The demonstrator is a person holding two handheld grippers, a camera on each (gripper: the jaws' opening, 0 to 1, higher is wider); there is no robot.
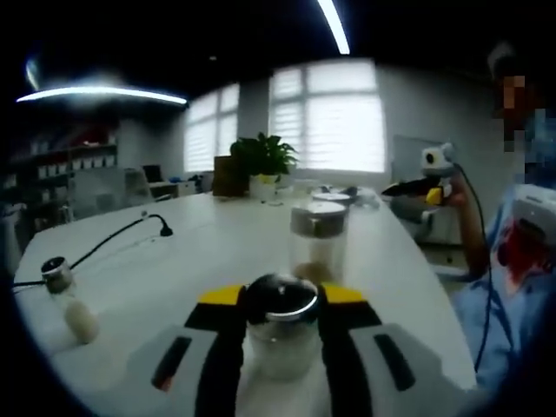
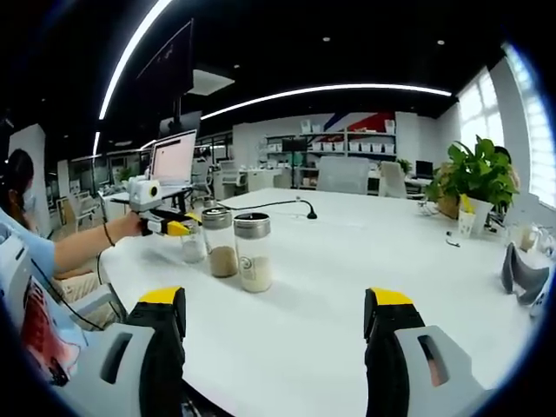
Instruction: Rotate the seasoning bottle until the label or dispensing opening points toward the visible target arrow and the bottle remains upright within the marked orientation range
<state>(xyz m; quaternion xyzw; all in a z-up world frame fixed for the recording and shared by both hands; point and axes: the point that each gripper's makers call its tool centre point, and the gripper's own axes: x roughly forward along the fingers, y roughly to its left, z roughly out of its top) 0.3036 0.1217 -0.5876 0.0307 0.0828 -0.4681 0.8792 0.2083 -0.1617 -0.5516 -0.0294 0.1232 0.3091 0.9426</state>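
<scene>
My left gripper (image 1: 280, 334) is shut on a small glass seasoning bottle (image 1: 280, 326) with a shiny metal cap, held upright just over the white table (image 1: 200, 261). A second bottle (image 1: 317, 239) holding brown powder stands right behind it. Far to the left stands a third bottle (image 1: 69, 300) holding white powder. In the right gripper view, my right gripper (image 2: 276, 343) is open over the table's near edge with nothing between its jaws. Ahead of it stand the white-powder bottle (image 2: 254, 252) and the brown-powder bottle (image 2: 219, 241), and the left gripper (image 2: 165, 221) grips the held bottle (image 2: 191, 246).
A black cable (image 1: 130, 230) runs across the table. A potted plant (image 2: 473, 174) stands at the far end, and a grey object (image 2: 521, 274) lies at the right edge. A person's arm (image 2: 82, 248) reaches in from the left. A laptop (image 2: 174, 156) sits behind.
</scene>
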